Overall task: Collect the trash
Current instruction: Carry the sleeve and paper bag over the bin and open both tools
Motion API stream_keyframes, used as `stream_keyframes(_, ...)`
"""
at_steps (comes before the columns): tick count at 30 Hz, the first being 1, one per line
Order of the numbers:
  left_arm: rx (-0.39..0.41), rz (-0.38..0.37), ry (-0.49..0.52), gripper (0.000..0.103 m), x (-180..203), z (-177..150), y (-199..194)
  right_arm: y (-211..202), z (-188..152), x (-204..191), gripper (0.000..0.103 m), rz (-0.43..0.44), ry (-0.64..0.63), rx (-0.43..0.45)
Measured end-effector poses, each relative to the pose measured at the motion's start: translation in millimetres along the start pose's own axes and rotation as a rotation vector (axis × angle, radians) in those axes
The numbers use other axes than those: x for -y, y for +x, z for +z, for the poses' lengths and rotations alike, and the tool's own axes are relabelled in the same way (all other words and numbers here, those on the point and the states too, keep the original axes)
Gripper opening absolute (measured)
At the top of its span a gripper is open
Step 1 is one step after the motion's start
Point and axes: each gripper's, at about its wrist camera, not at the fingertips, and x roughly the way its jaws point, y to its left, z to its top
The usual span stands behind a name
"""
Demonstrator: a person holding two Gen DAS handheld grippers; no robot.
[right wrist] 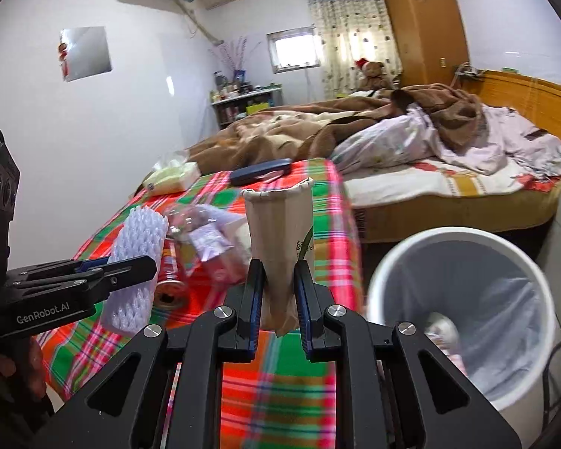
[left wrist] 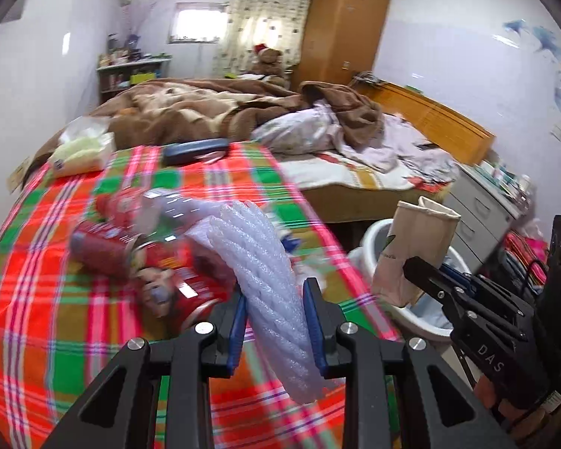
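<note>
The left tongs (left wrist: 275,321) are closed to a narrow gap on a ribbed white foam sleeve (left wrist: 265,280), both blue pads pressing its sides, the sleeve arching up and forward from between them above the plaid-covered counter (left wrist: 56,318). The right tongs (right wrist: 278,299) pinch the lower part of a flattened brown paper bag (right wrist: 280,232), which stands upright between the pads with its open mouth on top. Just right of the right tongs sits a white trash bin (right wrist: 463,310) with a pale liner (a little crumpled refuse already lies at the bottom). Ahead and left of the left tongs, red cans (left wrist: 161,265) lie tumbled on the counter beside what looks like a clear plastic bottle (left wrist: 168,209), though blur makes that uncertain. Farther ahead of both tongs lie a dark blue case (left wrist: 196,149) and a tissue pack (left wrist: 82,149), near the counter's far edge.
</note>
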Motion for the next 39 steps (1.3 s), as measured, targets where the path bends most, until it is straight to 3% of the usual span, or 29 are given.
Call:
stream_keyframes(15,-0.041,-0.164,0.178,0.03,108,14,42,-22,-3,70,0.017,-0.182,0.108,0.027)
stream_keyframes(23,-0.096,-0.218,0.224,0.03,147,12,78,-19,-12,109,0.017,-0.268,0.166,-0.02)
stream_keyframes(34,-0.137,-0.238,0.274,0.03,173,10,117,-7,-25,133,0.019,-0.315,0.198,-0.095)
stream_keyframes(39,-0.165,-0.234,0.257,0.039,169,8,126,-4,-29,138,0.024,-0.32,0.204,-0.125)
